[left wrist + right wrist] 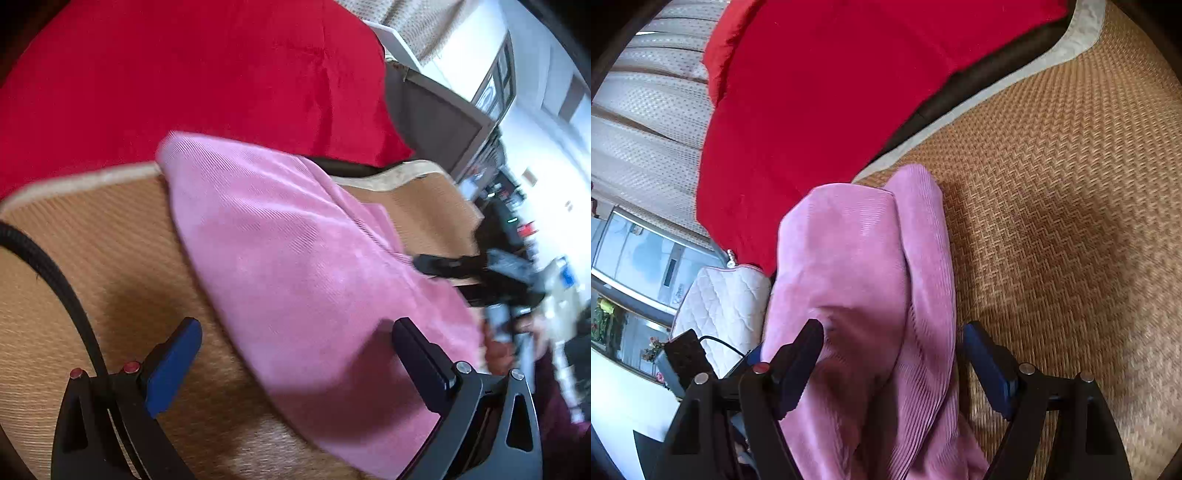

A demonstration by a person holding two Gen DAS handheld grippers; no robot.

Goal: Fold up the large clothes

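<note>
A pink ribbed garment (295, 266) lies folded in a long band on a woven straw mat (92, 258). My left gripper (295, 350) is open just above the garment's near edge, one finger over the mat and one over the cloth. In the right wrist view the same garment (857, 266) runs away from me between the fingers of my right gripper (890, 354), which is open with the cloth lying between its jaws. The right gripper also shows in the left wrist view (480, 273), blurred, at the garment's far side.
A red blanket (184, 74) lies beyond the mat (1052, 221), with a dark strip between them. A white quilted cushion (716, 306) and a black device with a cable (687, 354) sit at the left of the right wrist view. Curtains and a window stand behind.
</note>
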